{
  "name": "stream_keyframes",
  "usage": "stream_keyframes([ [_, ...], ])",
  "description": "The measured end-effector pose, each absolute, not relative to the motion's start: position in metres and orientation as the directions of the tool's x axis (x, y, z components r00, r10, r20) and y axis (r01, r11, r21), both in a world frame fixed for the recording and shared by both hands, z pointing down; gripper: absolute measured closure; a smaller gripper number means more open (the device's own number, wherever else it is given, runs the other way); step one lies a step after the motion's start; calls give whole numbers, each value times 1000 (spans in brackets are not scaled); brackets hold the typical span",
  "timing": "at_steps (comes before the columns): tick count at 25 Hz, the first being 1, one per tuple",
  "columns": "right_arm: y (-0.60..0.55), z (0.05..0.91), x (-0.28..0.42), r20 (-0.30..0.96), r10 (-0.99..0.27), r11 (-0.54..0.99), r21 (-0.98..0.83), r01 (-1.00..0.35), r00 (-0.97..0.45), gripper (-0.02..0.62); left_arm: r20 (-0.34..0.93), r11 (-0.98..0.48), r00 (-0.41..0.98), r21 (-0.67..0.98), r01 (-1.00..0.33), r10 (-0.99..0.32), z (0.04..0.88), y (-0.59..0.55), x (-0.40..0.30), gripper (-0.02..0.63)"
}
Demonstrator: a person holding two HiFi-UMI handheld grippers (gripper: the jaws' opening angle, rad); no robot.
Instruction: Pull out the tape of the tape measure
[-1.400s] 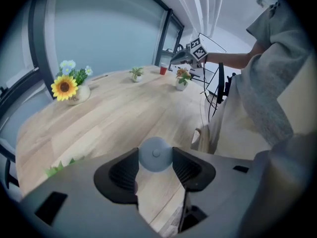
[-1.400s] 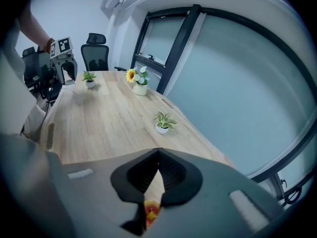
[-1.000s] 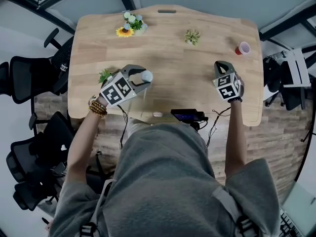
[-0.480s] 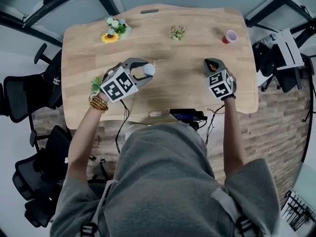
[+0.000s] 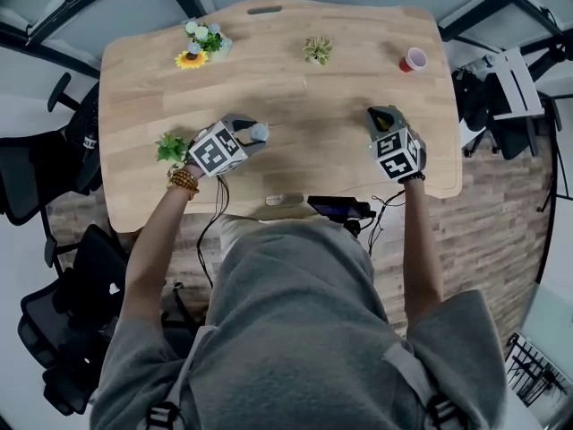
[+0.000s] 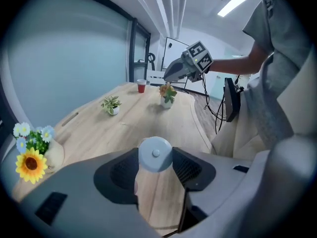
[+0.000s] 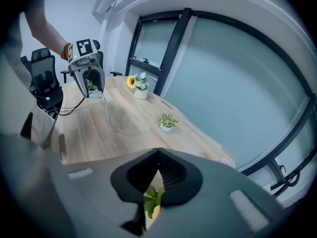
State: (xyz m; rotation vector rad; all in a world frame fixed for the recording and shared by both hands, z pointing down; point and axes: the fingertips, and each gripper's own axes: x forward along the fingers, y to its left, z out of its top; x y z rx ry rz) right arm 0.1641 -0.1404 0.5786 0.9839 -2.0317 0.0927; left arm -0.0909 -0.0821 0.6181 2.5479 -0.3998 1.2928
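Observation:
A small round pale tape measure (image 5: 260, 133) (image 6: 155, 153) sits between the jaws of my left gripper (image 5: 252, 138) (image 6: 155, 157), which is shut on it just above the wooden table (image 5: 304, 150). No tape shows pulled out of it. My right gripper (image 5: 383, 116) (image 7: 158, 155) is over the table's right side with its jaw tips touching and nothing seen between them. A small potted plant (image 6: 167, 94) (image 7: 152, 201) stands right under it, its leaves showing through the gap below the tips. Each gripper shows in the other's view: the right gripper (image 6: 174, 73) and the left gripper (image 7: 93, 89).
At the far edge stand a sunflower pot (image 5: 199, 45), a small green plant (image 5: 315, 50) and a red cup (image 5: 414, 59). Another little plant (image 5: 170, 146) is just left of my left gripper. A black device (image 5: 338, 209) with cables hangs at the near edge. Office chairs (image 5: 36, 164) stand on the left.
My left gripper has come down toward the table top with the tape measure still in it. The right gripper has hardly moved.

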Motion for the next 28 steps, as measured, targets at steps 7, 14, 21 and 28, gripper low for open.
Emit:
stream_keyframes([
  [7,-140,586,148,750,-577,709,263,-654,-323,585,831,-925,551,145,-351,-79,664,-63,-97,388],
  [14,-148,586,127,758,-564,729,271,-629,-327,584,835,-928,549,192,-318,-15,694,-29,-94,388],
  [21,-155,586,115,765,-554,745,278,-607,-330,584,855,-925,517,229,-303,43,720,-9,-95,388],
  [28,-155,588,115,770,-549,747,278,-603,-326,584,870,-909,490,243,-338,50,741,8,-98,388],
])
